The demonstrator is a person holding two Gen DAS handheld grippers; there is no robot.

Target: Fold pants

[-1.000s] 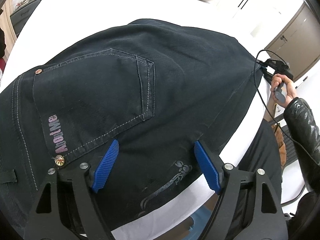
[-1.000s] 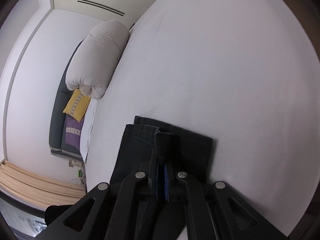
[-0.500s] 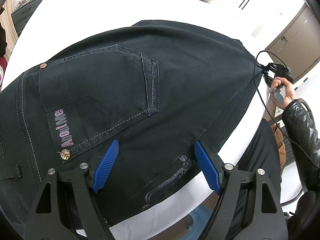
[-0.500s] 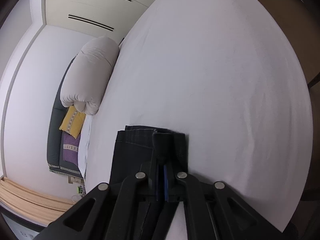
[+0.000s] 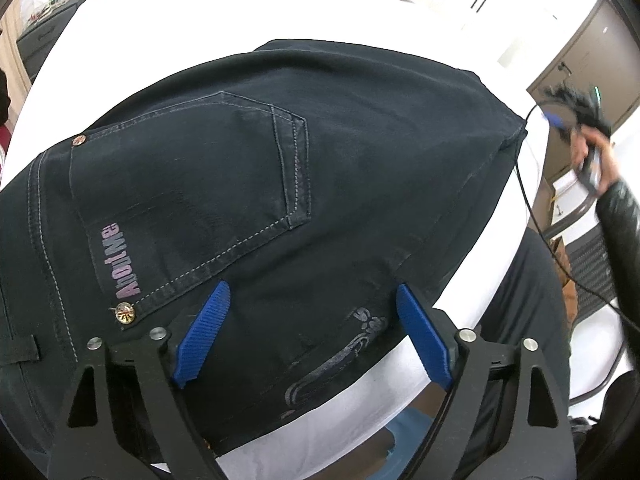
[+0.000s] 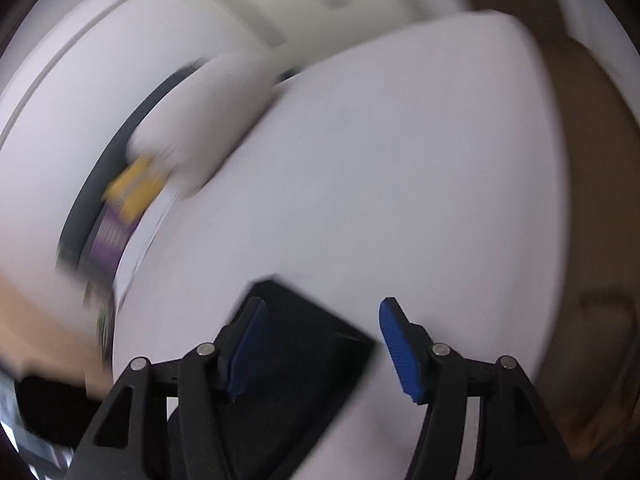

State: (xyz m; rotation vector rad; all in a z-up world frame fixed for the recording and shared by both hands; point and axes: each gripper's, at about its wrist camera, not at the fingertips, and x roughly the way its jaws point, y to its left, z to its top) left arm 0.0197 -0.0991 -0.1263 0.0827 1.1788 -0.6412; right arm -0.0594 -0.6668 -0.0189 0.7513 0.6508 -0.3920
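Dark denim pants (image 5: 280, 184) lie folded on the white bed (image 5: 160, 24), back pocket and a pink logo facing up. My left gripper (image 5: 310, 336) hovers over the near edge of the pants, its blue pads wide apart and still opening, pressing on nothing. In the blurred right wrist view, the right gripper (image 6: 320, 344) hangs above the pants' hem end (image 6: 304, 344), which lies flat on the sheet (image 6: 400, 184). Its jaws are opening and no cloth is pinched between them. That gripper also shows at the left wrist view's right edge (image 5: 572, 120), held by a hand in a black sleeve.
A rolled white duvet (image 6: 224, 108) and yellow and purple cushions (image 6: 128, 204) sit at the bed's head. A brown cabinet (image 5: 588, 56) stands beyond the bed's right side. A black cable (image 5: 532, 208) trails from the right gripper. Bare sheet spreads beyond the pants.
The right gripper went from shut on the hem to jaws apart, let the cloth drop and rose with a roll. The left gripper's jaws widened slightly; it stayed in place.
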